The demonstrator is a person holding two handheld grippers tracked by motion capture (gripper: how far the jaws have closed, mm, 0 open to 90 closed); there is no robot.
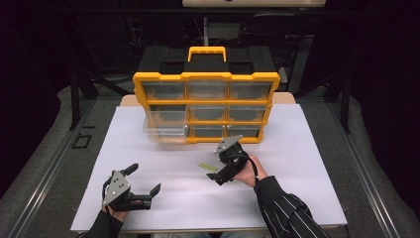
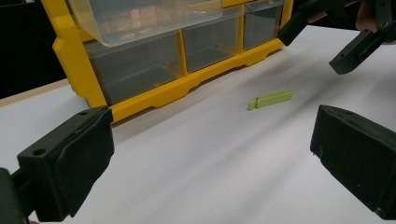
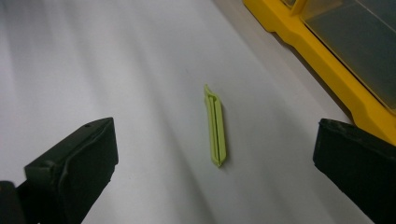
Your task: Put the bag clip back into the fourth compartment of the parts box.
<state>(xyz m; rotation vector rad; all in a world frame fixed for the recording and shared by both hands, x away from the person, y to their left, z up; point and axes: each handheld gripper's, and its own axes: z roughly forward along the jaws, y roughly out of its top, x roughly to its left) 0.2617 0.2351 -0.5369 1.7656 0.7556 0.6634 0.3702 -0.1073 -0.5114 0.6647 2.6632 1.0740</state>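
The right gripper (image 1: 216,171) hangs just above the white table (image 1: 297,163), near its middle, with the jaws spread wide and nothing between them. The person's right hand (image 1: 247,173) grips it from behind, and a dark pinstriped sleeve (image 1: 285,210) runs back to the bottom edge. The gripper tilts forward and down to the left, its grey plate facing up. In the right gripper view the two black jaws flank a slim green clip (image 3: 215,127), which lies flat on the table ahead of them, touching neither.

The left gripper (image 1: 143,183) sits low at the near left of the table, held by the left hand (image 1: 111,213), whose forearm is cut off by the frame. Its jaws are also wide apart and empty, pointing to the right. In the left gripper view the green clip (image 2: 271,99) lies farther off, with the right gripper's jaws hovering beyond it.

Behind both stands a yellow organizer (image 1: 205,106) with clear drawers. One drawer (image 1: 166,130) on its left side is pulled out. Whether the drawers hold anything is hard to make out. The clip lies in front of the organizer, well apart from it.
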